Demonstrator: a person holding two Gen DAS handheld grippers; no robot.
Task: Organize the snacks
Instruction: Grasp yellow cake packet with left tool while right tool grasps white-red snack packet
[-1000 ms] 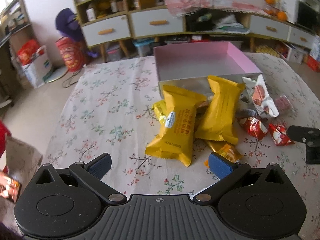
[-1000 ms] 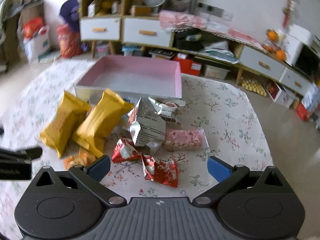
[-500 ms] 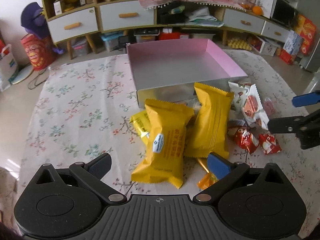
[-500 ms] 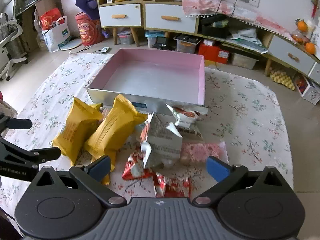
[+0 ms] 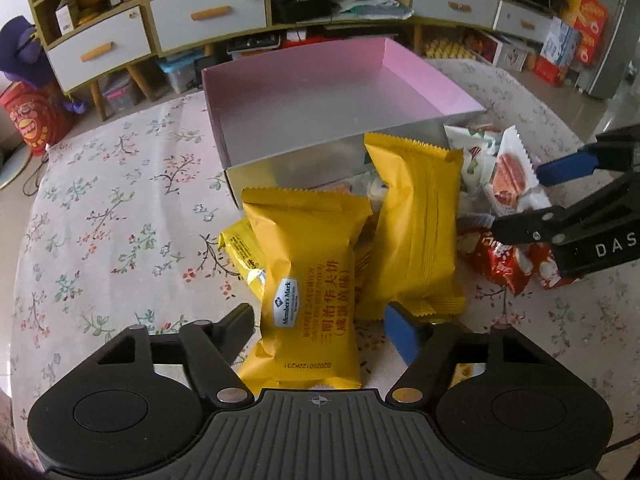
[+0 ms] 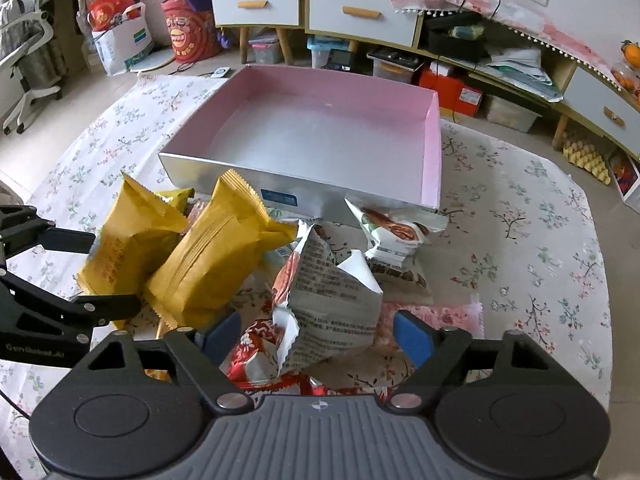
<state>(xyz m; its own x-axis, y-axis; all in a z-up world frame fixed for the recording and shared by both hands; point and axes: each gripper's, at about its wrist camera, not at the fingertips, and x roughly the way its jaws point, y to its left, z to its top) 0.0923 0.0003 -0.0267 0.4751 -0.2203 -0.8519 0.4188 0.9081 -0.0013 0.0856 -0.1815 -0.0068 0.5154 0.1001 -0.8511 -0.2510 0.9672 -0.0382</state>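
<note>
A pile of snack packs lies in front of an empty pink-lined box [image 5: 320,92] [image 6: 328,128]. My left gripper [image 5: 320,320] is open, its jaws on either side of a yellow Member's Mark pack [image 5: 308,296]. A second yellow pack [image 5: 416,224] leans beside it. My right gripper [image 6: 316,332] is open around a white printed pack [image 6: 332,296], with red packs [image 6: 256,352] under it. The right gripper also shows in the left wrist view [image 5: 532,200], the left gripper in the right wrist view [image 6: 92,272].
A floral cloth [image 5: 104,216] covers the table. A pink pack [image 6: 440,316] and a white pack with red print [image 6: 396,232] lie right of the pile. Cabinets with white drawers [image 6: 360,12] and floor clutter stand beyond the table's far edge.
Both grippers have moved forward and down into the pile. The yellow pack now sits between my left jaws and the white printed pack between my right jaws.
</note>
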